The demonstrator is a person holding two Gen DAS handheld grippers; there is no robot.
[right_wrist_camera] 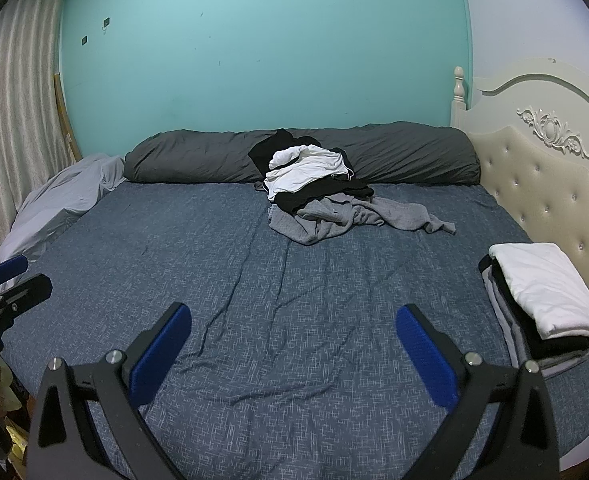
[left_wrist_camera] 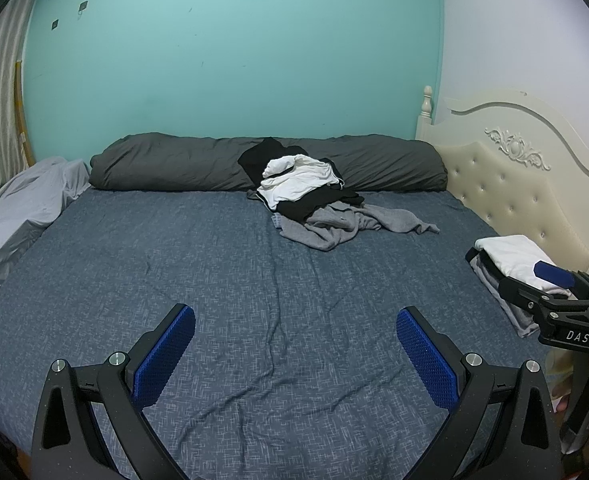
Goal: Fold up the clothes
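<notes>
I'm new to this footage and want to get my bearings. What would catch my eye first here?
First, the heap of unfolded clothes, white, black and grey, lying at the far side of the blue bed against a long dark grey bolster. Next, the neat folded stack topped with white, at the bed's right edge by the cream headboard. Both grippers, left and right, are open and empty above the bare sheet.

Both grippers are black. The left gripper (left_wrist_camera: 294,354) has blue textured pads (left_wrist_camera: 428,364) and silver screws (left_wrist_camera: 473,359). The right gripper (right_wrist_camera: 294,354) is marked "DAS".
</notes>
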